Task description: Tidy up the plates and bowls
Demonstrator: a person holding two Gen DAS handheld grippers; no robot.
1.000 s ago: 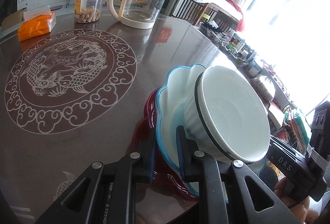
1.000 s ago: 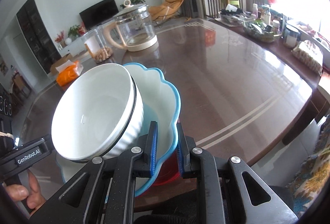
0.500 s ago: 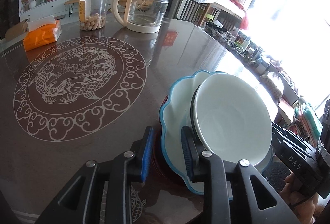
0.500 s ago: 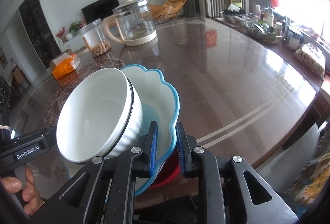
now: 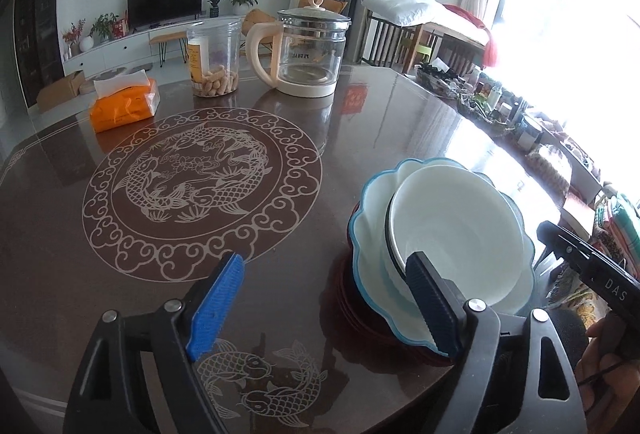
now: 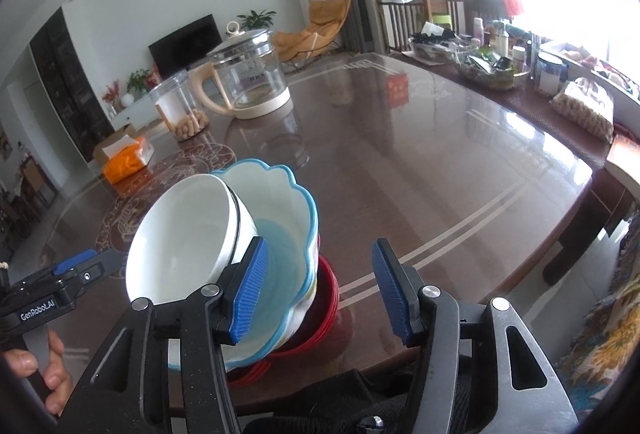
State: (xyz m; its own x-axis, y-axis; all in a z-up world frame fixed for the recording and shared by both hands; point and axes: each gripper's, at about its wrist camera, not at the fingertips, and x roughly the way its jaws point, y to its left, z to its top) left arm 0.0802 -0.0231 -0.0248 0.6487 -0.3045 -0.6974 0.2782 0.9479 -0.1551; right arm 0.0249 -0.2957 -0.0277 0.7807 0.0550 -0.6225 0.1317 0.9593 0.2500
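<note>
Both grippers, left gripper (image 5: 324, 304) and right gripper (image 6: 320, 290), have let go; jaws opening, bowls (image 6: 180, 250) stacked just ahead between them.

white bowl (image 5: 460, 234) showing a black rim band | scalloped bowl (image 6: 280, 234) — pale blue, wearing a brighter blue edge | red plates (image 6: 326, 298) | brown table (image 5: 360, 122) carrying white fish-and-cloud pattern | orange tissue pack (image 5: 124, 106) — glowing bright

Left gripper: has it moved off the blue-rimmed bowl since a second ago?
Yes. The left gripper has let go of the blue-rimmed bowl and pulled back toward the near table edge; its jaws are opening with nothing between them.
</note>
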